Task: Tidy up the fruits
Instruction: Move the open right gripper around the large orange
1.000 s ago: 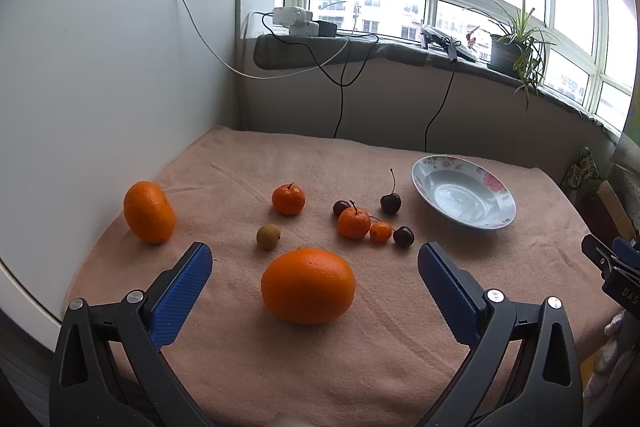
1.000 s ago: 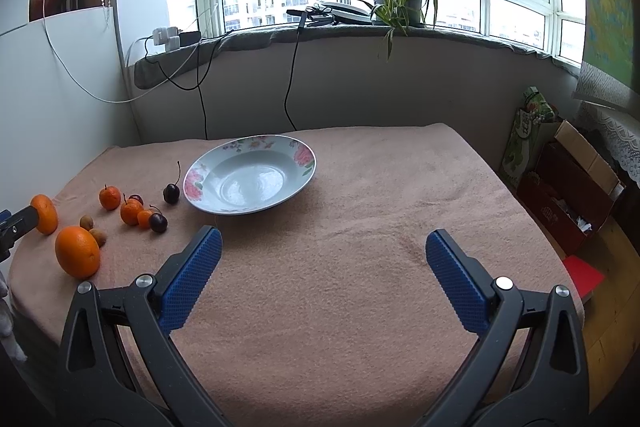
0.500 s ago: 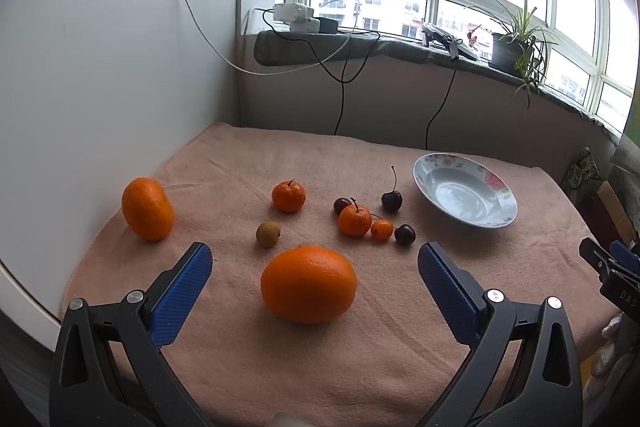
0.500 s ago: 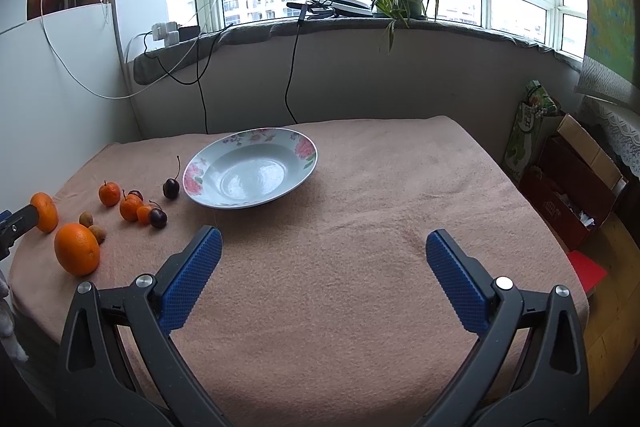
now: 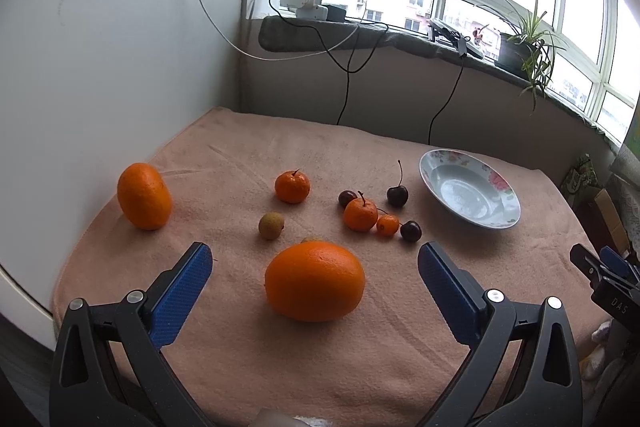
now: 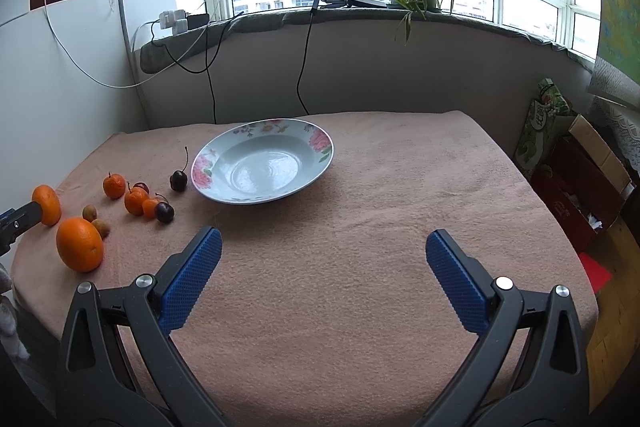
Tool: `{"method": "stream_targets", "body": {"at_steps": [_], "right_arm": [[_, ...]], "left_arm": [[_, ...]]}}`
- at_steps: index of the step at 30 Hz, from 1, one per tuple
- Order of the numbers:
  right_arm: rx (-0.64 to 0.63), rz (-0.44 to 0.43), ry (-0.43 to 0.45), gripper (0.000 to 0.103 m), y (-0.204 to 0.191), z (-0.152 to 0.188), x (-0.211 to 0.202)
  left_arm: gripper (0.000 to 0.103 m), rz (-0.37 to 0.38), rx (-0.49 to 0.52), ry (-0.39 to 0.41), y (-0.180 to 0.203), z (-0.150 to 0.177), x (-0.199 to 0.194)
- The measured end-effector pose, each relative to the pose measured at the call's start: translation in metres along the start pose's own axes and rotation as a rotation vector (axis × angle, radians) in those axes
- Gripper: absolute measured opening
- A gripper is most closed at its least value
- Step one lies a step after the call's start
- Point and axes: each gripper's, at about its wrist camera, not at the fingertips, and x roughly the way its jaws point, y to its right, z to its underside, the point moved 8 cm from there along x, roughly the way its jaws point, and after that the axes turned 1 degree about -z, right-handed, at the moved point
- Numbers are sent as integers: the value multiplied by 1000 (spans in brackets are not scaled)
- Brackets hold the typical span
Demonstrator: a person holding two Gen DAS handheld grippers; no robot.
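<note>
Ten fruits loose on the pink cloth [image 5: 280, 355], none in the plate yet; judged as the very start, lining up for a first pick.

Left wrist view:
- Left gripper [image 5: 314, 259] spread wide, holding nothing.
- Framed squarely between the jaws, apart from both blue pads: one large orange [image 5: 315, 281].
- Beyond the left jaw, off to its outer side: a second, oblong orange [image 5: 144, 195].
- Straight ahead past the jaw tips: two mandarins [image 5: 292, 186], one tiny orange fruit [image 5: 387, 225], three dark cherries [image 5: 397, 195] and one brown longan [image 5: 271, 225] (a second one mostly hidden behind the large orange).
- Farther ahead, beyond the right jaw: one flowered plate [image 5: 500, 183], bare inside.

Right wrist view:
- Right gripper [image 6: 323, 239] likewise wide open and empty, with only cloth between the jaws.
- Ahead, nearer the left jaw: the same plate.
- Well outside the left jaw: the fruit cluster, both longans showing here.

Likely next move: ease the left jaws forward around the large orange, close at its widest part (round, so prone to roll or squirt out), then lift and carry rightward to the plate.
</note>
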Motion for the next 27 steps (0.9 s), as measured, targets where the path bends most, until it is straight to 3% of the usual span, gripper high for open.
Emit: {"method": "stream_targets", "body": {"at_steps": [6,23,27], "right_arm": [[-30,-70,-30,103,-21,-1,10],[-80,-460,-202,103,-118,-3,38],[-102,-517,-246,103,-143,1,44]], "left_arm": [[102,56,-75,-57,-16,11,5],[97,172,-153,-142,-29,35,19],[97,195,-156,-155,-28,37,24]]}}
